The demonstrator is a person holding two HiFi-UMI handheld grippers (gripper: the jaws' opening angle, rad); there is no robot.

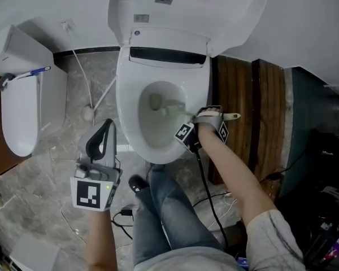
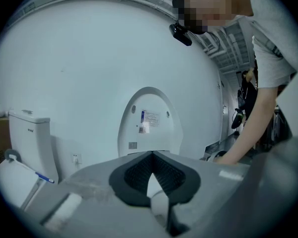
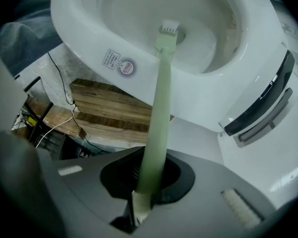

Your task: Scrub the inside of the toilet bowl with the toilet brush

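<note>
The toilet bowl (image 1: pixel 137 130) stands open, its lid (image 1: pixel 186 4) tipped up against the wall behind it. The right claw (image 1: pixel 199 116) sits just over the bowl's right rim, clamped on the pale green handle of the toilet brush (image 1: pixel 170 110). The right gripper view shows the handle (image 3: pixel 158 108) rising from between the two pads, which close on it. The brush head (image 3: pixel 169 29) is down inside the bowl near its bottom, and the butt end of the handle juts out past the claw, away from the bowl.

The right forearm is bare and comes in from the side of the bowl where the wooden boards (image 1: pixel 237 112) lie. It stretches nearly straight, with the wrist at the rim and a grey sleeve (image 1: pixel 271 230) bunched at the elbow.

The left claw (image 1: pixel 104 134) is off the bowl's opposite side, beyond its rim and above the marbled floor (image 1: pixel 51 179). Its tips point forward toward the wall. In the left gripper view its dark pads (image 2: pixel 134 175) meet at the tips with nothing between them. The left forearm comes up from below the bowl's front, bent and held close to the body.

The person's legs in jeans (image 1: pixel 172 208) are planted right at the bowl's front edge. A second toilet (image 1: pixel 22 106) stands well apart from the bowl, beyond the left claw.
</note>
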